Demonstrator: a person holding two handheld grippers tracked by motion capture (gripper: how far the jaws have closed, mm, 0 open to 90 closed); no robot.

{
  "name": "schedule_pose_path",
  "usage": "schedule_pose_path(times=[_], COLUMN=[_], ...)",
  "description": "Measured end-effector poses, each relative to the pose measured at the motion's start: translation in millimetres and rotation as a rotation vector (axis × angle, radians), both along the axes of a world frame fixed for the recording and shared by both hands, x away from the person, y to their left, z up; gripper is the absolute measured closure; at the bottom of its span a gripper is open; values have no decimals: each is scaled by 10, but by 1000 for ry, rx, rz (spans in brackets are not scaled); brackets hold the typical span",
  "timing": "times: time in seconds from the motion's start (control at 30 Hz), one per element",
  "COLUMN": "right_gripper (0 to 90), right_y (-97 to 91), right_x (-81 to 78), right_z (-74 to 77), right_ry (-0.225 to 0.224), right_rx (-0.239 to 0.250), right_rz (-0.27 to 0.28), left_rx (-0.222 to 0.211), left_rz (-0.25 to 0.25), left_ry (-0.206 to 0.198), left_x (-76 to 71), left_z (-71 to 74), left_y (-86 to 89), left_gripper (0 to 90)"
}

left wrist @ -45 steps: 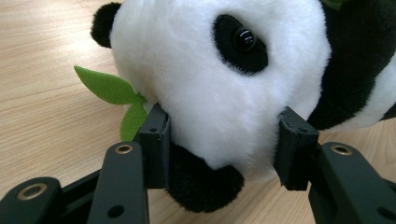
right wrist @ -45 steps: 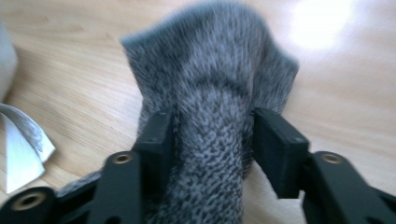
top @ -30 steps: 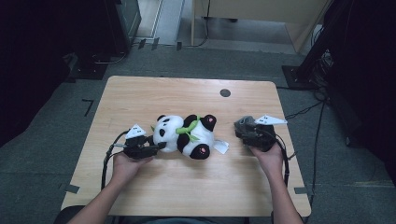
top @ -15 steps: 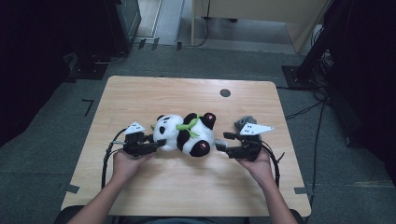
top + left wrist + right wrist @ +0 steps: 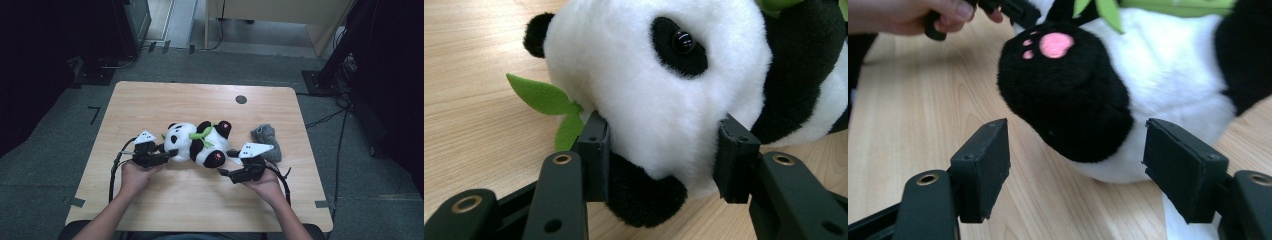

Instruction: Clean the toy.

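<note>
**Panda pinned by my left claw, right claw open at its foot**

My left claw (image 5: 659,155) has the plush panda (image 5: 197,143) by the head: both pads press into the white fur, one beside the green felt leaf (image 5: 541,97), the other where white meets the black of the body. The lower ear bulges between my jaws and hides how deep the grip goes. In the high view the panda lies on its side near the middle of the wooden surface (image 5: 150,102), head toward my left claw (image 5: 167,155), feet toward my right.

My right claw (image 5: 1078,165) has just been opening. Its jaws stand wide on either side of the black foot with the pink paw print (image 5: 1055,44), and neither pad touches the fur. Part of the body is cut off at the right edge of that view, and a white scrap behind my right jaw is too hidden to name.

A grey fabric lump (image 5: 266,140) sits on the surface just beyond my right claw (image 5: 226,162), partly covered by the claw's plate; I cannot tell what it is.
</note>
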State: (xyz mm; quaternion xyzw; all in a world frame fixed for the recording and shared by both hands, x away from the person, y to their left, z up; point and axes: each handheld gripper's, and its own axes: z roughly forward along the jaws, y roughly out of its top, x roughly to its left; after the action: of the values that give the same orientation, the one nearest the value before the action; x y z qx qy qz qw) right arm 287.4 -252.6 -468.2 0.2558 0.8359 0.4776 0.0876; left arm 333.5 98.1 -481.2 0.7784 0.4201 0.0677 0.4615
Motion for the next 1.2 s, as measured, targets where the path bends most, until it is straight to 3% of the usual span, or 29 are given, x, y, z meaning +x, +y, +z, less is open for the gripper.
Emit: schedule_pose_path(times=[0.03,0.1,0.4,0.57,0.6,0.67,0.7,0.77,0.8,0.87,0.9,1.0,1.03,1.2], right_gripper=[297,340,408,557,615,639,676,682,692,705,705,728,731,746], right_y=[72,121,173,220,213,190,133,108,65,41,41,30,28,-24], right_x=[-23,-16,62,65,89,105,142,160,200,233,233,279,284,322], right_z=[-10,-23,-71,-16,35,57,100,127,183,227,227,322,339,429], right_ry=[-63,-83,-123,-145,-117,-100,-81,-67,-51,-47,-47,-47,-46,-32], right_rx=[-27,-37,-36,-79,-90,-78,-39,-21,17,34,34,46,49,92], right_rz=[-23,-33,-91,-87,-76,-73,-76,-80,-88,-86,-86,-85,-87,-103], left_rx=[-2,-1,-5,21,20,3,-21,-35,-45,-40,-40,9,7,-48], left_rz=[0,-2,2,-2,-3,-6,-6,-7,-15,-32,-32,-85,-95,-96], left_ry=[1,-1,1,-16,-18,-20,-16,-16,-32,-77,-77,-184,-200,-173], left_x=[-1,-3,-2,-10,-9,-5,7,12,21,20,20,-15,-20,11], left_z=[1,1,4,13,15,19,35,42,73,109,109,163,177,212], left_y=[-2,-7,-26,-42,-41,-35,-18,-13,1,17,17,37,52,149], left_gripper=[508,507,503,493,473,433,398,344,327,303,293,285,285,285])
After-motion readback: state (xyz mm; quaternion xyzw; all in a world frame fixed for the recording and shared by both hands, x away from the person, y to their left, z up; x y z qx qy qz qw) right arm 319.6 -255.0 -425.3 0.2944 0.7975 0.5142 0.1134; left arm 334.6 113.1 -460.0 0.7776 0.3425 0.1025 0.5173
